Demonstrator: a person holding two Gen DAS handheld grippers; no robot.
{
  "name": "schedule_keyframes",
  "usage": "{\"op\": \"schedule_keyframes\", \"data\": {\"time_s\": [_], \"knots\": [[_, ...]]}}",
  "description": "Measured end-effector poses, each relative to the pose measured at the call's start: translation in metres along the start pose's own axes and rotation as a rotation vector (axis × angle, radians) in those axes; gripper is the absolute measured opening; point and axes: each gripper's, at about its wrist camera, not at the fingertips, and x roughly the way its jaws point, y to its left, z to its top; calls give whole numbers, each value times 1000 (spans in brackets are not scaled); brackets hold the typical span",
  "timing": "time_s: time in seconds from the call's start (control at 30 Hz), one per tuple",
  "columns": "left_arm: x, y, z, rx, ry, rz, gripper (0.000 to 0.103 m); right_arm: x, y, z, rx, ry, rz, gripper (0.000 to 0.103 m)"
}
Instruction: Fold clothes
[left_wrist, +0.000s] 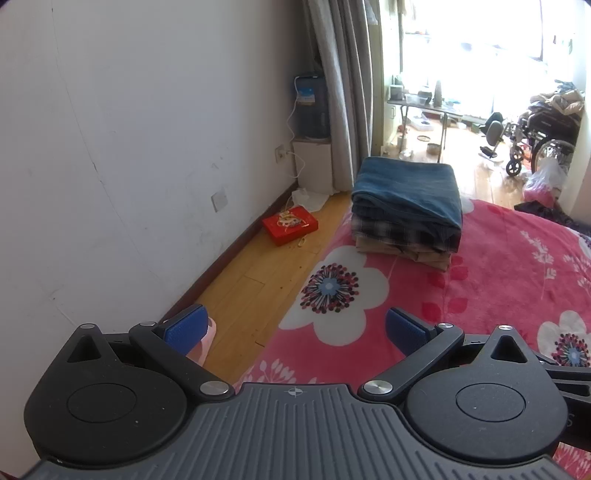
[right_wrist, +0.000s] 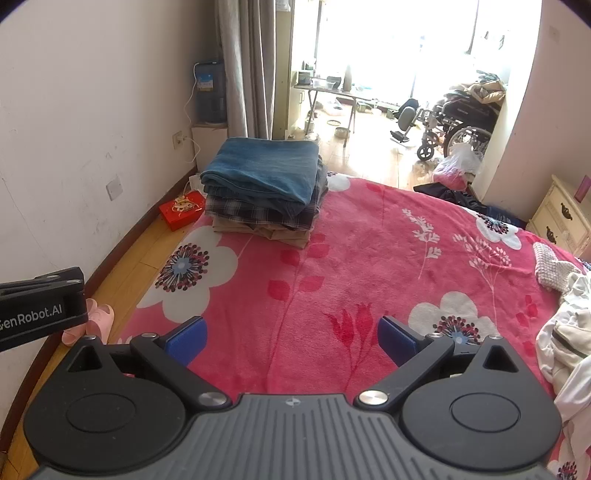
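Both the left tool (left_wrist: 293, 328) and right tool (right_wrist: 291, 338) hover released and empty above a pink floral bed (right_wrist: 369, 258), facing a stack of folded clothes (right_wrist: 264, 184).

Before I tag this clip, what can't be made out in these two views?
- White clothes, right wrist view: cut off by the right edge; garment type unclear.
- Folded stack: lower layers covered by the blue item; count uncertain.
- Dark garment, left wrist view: far, partly cut off.
- Window area: overexposed.

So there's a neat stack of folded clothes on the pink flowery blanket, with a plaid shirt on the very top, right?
Not quite. The folded stack does sit on the pink flowery blanket, but a blue garment is on top; the plaid one lies beneath it. The right wrist view shows this.
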Motion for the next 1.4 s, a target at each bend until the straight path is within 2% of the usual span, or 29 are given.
{"op": "schedule_keyframes", "data": {"time_s": [0.8, 1.4], "knots": [[-4, 2, -2, -4, -15, 1, 103, -3, 8, 3, -17, -11, 6, 101], [-2, 5, -3, -10, 3, -2, 103, -2, 10, 2, -21, -5, 2, 101]]}}
